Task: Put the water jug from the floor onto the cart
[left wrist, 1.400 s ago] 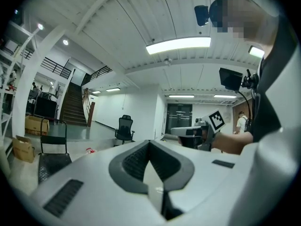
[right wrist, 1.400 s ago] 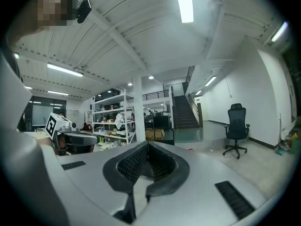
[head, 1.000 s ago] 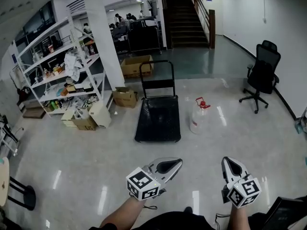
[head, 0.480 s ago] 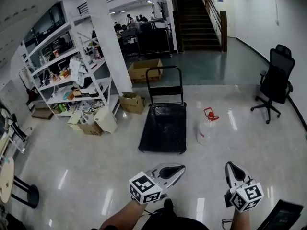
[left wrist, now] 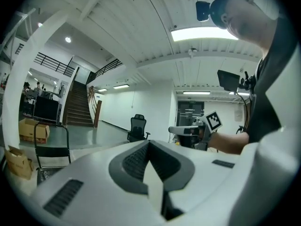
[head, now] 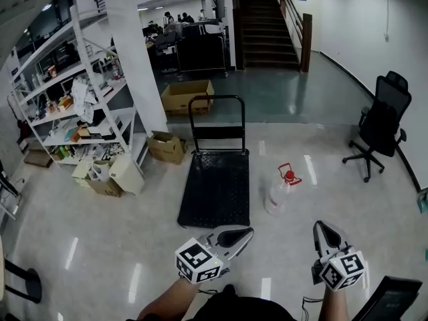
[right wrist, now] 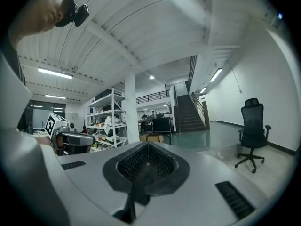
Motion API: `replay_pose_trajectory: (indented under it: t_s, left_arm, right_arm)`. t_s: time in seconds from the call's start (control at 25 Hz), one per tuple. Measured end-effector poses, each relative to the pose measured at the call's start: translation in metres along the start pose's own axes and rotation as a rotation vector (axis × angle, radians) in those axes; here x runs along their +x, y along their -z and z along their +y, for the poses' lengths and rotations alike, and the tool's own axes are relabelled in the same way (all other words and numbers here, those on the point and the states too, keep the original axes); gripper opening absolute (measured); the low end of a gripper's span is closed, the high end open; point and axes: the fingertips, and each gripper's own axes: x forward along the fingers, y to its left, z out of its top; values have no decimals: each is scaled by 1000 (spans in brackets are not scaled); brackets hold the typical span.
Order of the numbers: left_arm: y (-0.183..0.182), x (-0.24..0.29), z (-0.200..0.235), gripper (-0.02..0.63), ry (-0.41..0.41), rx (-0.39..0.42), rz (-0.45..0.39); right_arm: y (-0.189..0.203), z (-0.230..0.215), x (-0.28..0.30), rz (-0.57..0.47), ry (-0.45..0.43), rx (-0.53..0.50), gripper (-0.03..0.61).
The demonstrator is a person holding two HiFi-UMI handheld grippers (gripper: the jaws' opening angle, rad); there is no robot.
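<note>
A clear water jug (head: 278,195) with a red cap and handle stands on the shiny floor, just right of a black flat cart (head: 215,187) with an upright push handle. In the head view my left gripper (head: 249,231) and right gripper (head: 317,224) are held low and near me, both shut and empty, well short of the jug. The left gripper (left wrist: 149,142) and right gripper (right wrist: 147,145) each show jaws pressed together with nothing between them. The cart's handle (left wrist: 47,140) shows at the left of the left gripper view.
White shelving (head: 73,112) full of clutter lines the left, with cardboard boxes (head: 167,146) on the floor beside it. A white pillar (head: 130,52) stands behind the cart. A black office chair (head: 381,122) is at the right; stairs (head: 267,25) rise at the back.
The cart and jug have come closer and lower in the head view as I walked forward. Both grippers stayed shut and kept their pose in front of me.
</note>
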Motion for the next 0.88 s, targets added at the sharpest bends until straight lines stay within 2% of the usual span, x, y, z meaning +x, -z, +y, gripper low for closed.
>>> replay_pose_trajectory:
  t_s: [0.24,0.4,0.68,0.88]
  left_arm:
    - [-7,44,83,0,28,-6,10]
    - [-12,89,119,0,26,-29,9]
    - [-21,180,178,0,-46,-72,26]
    - [-42,234,209,0,-121,-57,5]
  right_arm:
    - [-7,-36,83,0,38,19,2]
    - [-7,-77,120,20,42,36,2]
    - [-15,-165,190,21,-19,51,2]
    - [-27,-231,233,15,-70,43,2]
